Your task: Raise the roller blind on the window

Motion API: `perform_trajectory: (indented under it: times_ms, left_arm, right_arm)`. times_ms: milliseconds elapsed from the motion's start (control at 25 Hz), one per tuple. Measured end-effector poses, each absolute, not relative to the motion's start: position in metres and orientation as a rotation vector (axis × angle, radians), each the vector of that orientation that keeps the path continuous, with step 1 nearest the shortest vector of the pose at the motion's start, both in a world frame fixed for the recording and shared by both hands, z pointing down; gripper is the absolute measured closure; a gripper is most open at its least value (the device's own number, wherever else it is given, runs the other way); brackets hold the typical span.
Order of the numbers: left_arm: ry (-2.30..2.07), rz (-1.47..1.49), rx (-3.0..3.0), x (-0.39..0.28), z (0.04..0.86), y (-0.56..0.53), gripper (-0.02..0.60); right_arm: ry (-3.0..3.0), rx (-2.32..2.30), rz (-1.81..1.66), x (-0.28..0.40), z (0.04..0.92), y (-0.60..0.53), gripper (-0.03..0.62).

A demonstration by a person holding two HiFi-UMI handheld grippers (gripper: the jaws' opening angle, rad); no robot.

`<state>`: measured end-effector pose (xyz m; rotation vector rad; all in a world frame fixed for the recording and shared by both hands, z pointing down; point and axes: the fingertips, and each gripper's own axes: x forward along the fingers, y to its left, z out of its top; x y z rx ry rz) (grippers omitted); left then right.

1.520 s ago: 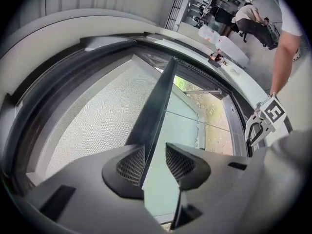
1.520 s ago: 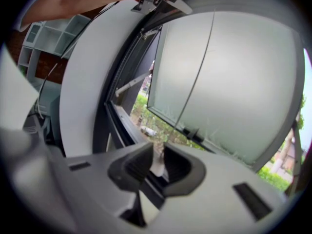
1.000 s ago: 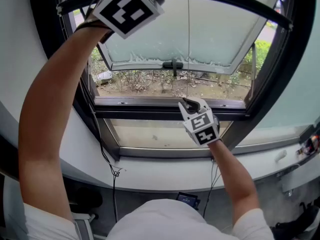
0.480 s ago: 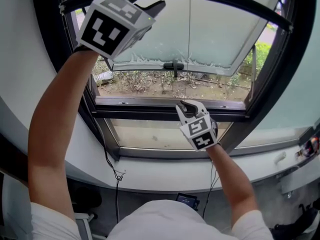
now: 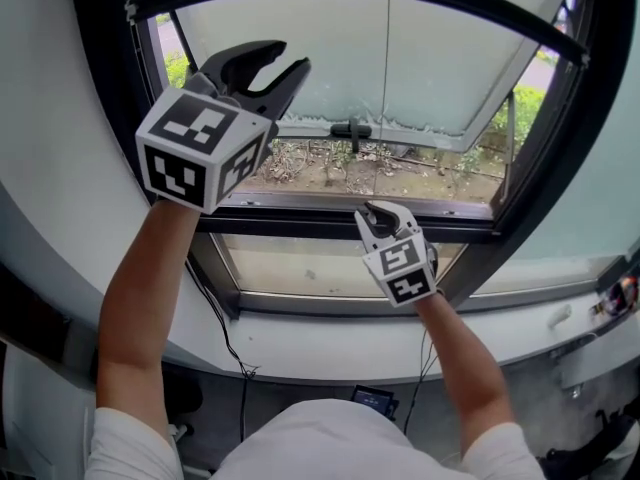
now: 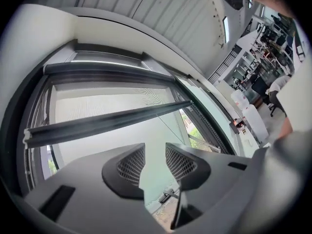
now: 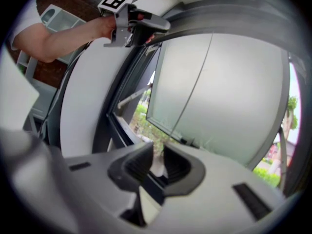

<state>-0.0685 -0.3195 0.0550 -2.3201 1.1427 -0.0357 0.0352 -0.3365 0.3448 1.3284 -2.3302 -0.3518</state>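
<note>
All 3 cams twd window (image 5: 450,68)

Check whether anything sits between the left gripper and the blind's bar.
Nothing visible does. The left gripper has its jaws open and empty below the bar, with only open air between them and it. The right gripper holds the cord lower down, clear of that path.

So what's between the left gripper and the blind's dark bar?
Nothing, just air. The left gripper view shows the left gripper open, short of the blind's dark bar, gap bare.
</note>
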Motion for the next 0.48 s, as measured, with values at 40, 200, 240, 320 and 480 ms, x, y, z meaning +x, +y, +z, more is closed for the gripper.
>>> perform_trajectory:
  times_ms: [40, 200, 240, 320, 480]
  left_arm:
    - [1.146, -0.022, -2.328, -0.070, 0.061, -0.317, 0.437]
    - [1.150, 0.027, -2.359, -0.074, 0.082, -0.305, 0.437]
    - [1.148, 0.039, -2.372, -0.074, 0.088, -0.302, 0.437]
    - [1.152, 0.065, -2.405, -0.075, 0.104, -0.297, 0.437]
    - [1.186, 0.119, -2.498, -0.079, 0.141, -0.293, 0.437]
  right_arm:
    - [-2.332, 1.334, -0.348, 0.036, 0.345, -0.335, 0.522]
    - [-2.343, 1.348, -0.336, 0.037, 0.343, -0.330, 0.522]
    - [-2.346, 1.352, -0.334, 0.037, 0.342, -0.329, 0.522]
    - [-2.352, 1.360, -0.332, 0.037, 0.341, -0.328, 0.522]
    - [-2.352, 1.364, -0.337, 0.036, 0.340, -0.324, 0.522]
